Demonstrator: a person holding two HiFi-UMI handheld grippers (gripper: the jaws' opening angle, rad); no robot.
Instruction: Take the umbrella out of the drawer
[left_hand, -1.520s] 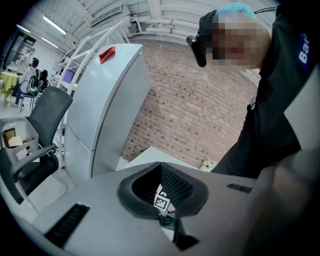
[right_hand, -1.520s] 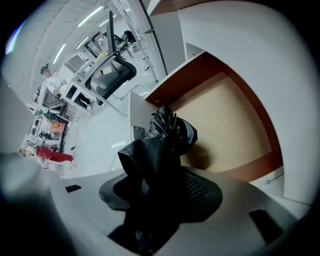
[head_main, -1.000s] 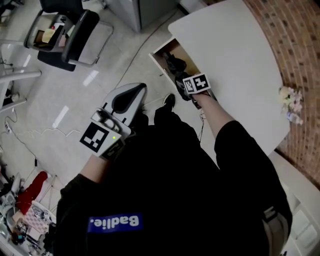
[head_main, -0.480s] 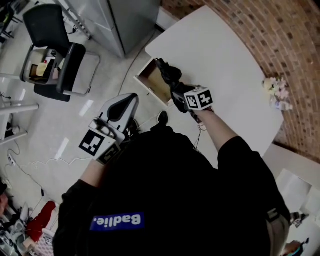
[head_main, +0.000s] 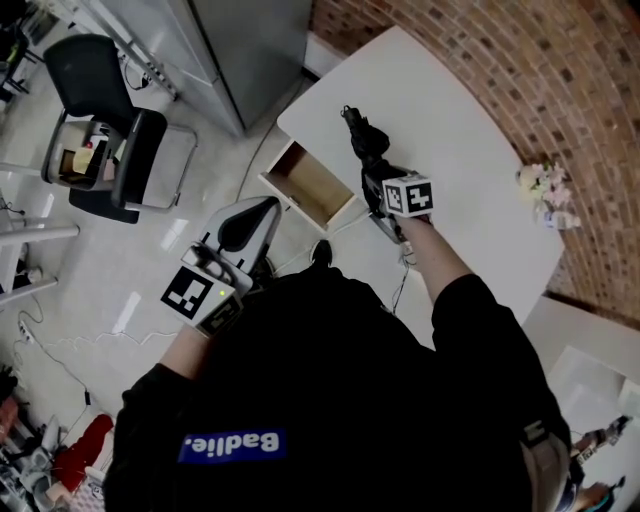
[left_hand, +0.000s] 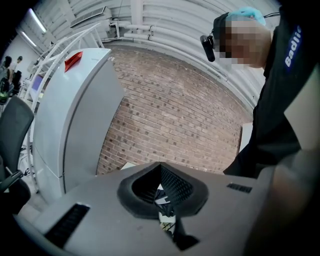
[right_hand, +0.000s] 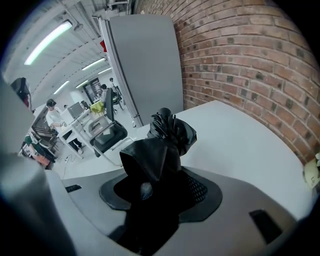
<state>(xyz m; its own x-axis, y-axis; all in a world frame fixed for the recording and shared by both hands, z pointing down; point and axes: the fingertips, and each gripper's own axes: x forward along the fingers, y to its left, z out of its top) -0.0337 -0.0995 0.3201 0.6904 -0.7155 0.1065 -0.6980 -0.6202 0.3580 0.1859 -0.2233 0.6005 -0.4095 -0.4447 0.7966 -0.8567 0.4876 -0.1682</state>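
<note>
One black umbrella (head_main: 362, 140) — folded, fabric bunched — in right gripper (head_main: 377, 183).

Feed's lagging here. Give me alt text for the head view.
The right claw holds a folded black fabric umbrella above the white tabletop, clear of the open wooden drawer, which looks empty. The left claw, holding nothing, is over the pale floor.

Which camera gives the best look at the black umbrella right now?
The right gripper view: the umbrella fills its centre, folded, clamped in the right tool. The head view shows it small, over the white table, clear of the open drawer. The left gripper view misses it.
</note>
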